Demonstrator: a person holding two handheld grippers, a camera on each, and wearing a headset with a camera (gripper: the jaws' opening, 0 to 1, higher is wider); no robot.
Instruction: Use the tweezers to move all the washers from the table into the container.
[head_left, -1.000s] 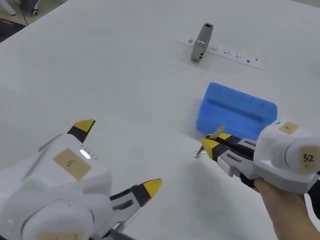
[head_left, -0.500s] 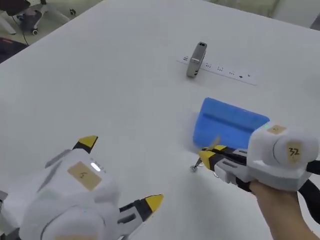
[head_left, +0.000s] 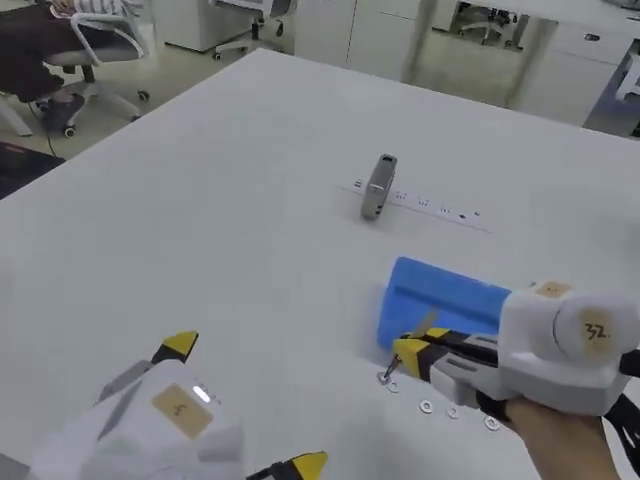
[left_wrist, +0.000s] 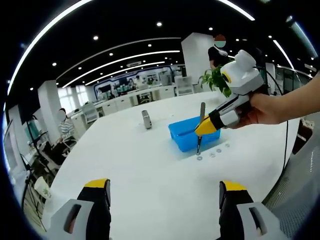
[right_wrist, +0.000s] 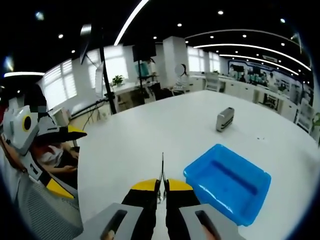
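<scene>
Head view: four washers (head_left: 427, 407) lie in a row on the counter (head_left: 250, 250), just in front of the blue container (head_left: 440, 300). The tweezers (head_left: 388, 372), clamped in the closed right tongs (head_left: 410, 352), point down beside the leftmost one, same as one second before. The left tongs (head_left: 243, 405) stay wide open.

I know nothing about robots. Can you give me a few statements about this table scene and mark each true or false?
The right gripper is shut on the tweezers. True.
The washers lie inside the blue container. False: they lie on the table beside it.
The left gripper holds a washer. False: its jaws stand open and empty.
The tweezers point down at the table, close to the washers. True.
</scene>
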